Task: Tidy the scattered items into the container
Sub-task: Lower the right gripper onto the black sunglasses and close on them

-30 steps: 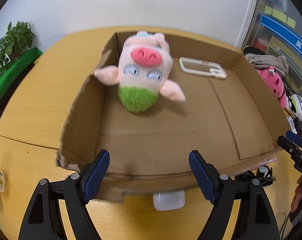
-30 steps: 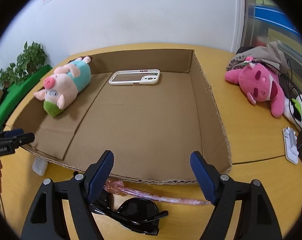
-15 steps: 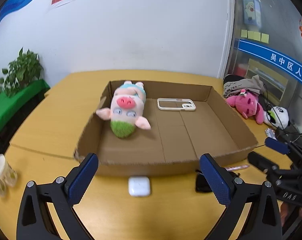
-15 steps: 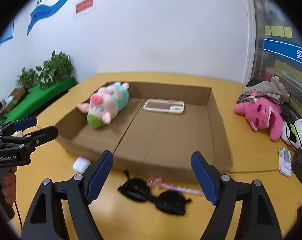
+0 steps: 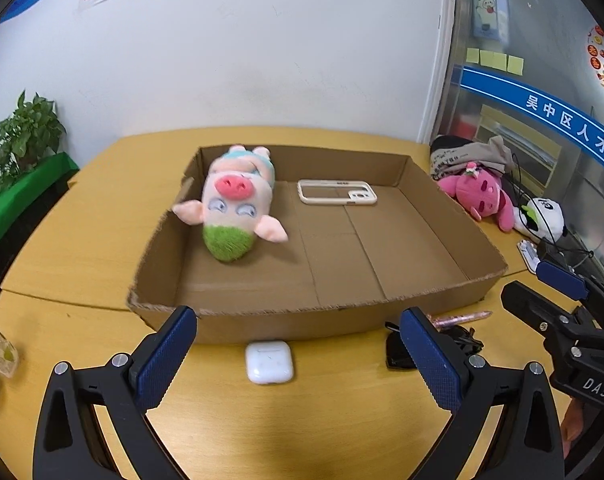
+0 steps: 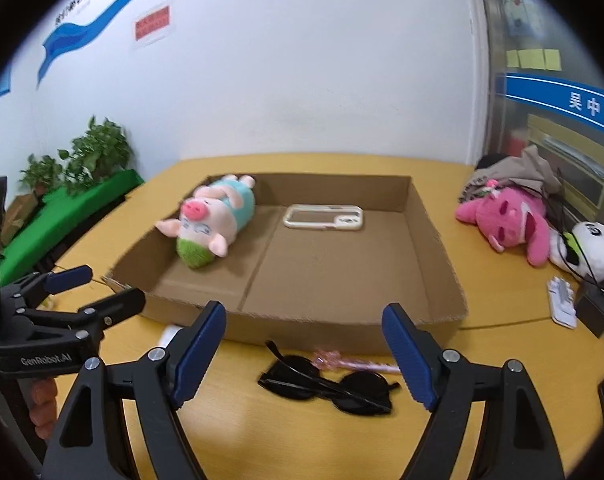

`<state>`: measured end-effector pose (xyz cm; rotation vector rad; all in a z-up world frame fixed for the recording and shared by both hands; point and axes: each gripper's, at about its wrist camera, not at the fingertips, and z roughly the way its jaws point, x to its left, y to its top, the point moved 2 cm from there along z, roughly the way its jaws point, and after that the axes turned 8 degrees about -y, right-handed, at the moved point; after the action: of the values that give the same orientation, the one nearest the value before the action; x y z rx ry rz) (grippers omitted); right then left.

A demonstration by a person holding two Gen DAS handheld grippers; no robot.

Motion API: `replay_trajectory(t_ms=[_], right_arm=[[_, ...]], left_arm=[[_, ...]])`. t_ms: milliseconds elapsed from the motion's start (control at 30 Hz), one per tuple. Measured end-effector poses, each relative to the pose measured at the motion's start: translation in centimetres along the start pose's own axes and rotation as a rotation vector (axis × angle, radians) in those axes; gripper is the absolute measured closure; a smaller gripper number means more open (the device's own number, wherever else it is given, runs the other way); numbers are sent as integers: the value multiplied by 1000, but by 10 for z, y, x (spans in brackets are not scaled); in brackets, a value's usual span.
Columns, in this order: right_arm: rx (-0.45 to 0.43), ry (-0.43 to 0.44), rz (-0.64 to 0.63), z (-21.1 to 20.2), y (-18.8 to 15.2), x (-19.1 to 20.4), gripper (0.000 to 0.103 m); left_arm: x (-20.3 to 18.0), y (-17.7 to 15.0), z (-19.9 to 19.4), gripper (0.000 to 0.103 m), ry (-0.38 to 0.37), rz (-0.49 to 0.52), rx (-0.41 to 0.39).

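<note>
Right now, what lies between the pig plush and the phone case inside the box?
Nothing: only bare cardboard floor of the box separates the pig plush from the phone case; both wrist views show it.

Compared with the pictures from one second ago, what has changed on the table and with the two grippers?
Both grippers drew back and up from the cardboard box, so more of the table shows. The left gripper opened wider and is empty; the right gripper stays open and empty. The pig plush and phone case lie unmoved in the box; the earbud case, sunglasses and pink pen remain outside.
</note>
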<state>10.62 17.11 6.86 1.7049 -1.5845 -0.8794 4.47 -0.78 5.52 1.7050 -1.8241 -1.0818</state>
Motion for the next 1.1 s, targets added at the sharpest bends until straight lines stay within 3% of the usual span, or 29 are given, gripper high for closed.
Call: replay_trajectory(t_ms=[133, 333, 533, 900, 1100], right_arm=[[-32, -31, -12, -3, -8, -8, 23], [-14, 103, -13, 4, -10, -35, 23], [-90, 136, -79, 1, -18, -49, 23], [99, 131, -227, 35, -66, -13, 23], [107, 169, -360, 56, -70, 2, 23]], left_arm=[[-13, -13, 9, 0, -15, 6, 28], [-34, -20, 23, 0, -36, -46, 68], [-43, -30, 34, 0, -39, -86, 102], [-5, -46, 34, 0, -100, -129, 137], [13, -55, 31, 0, -113, -173, 144]])
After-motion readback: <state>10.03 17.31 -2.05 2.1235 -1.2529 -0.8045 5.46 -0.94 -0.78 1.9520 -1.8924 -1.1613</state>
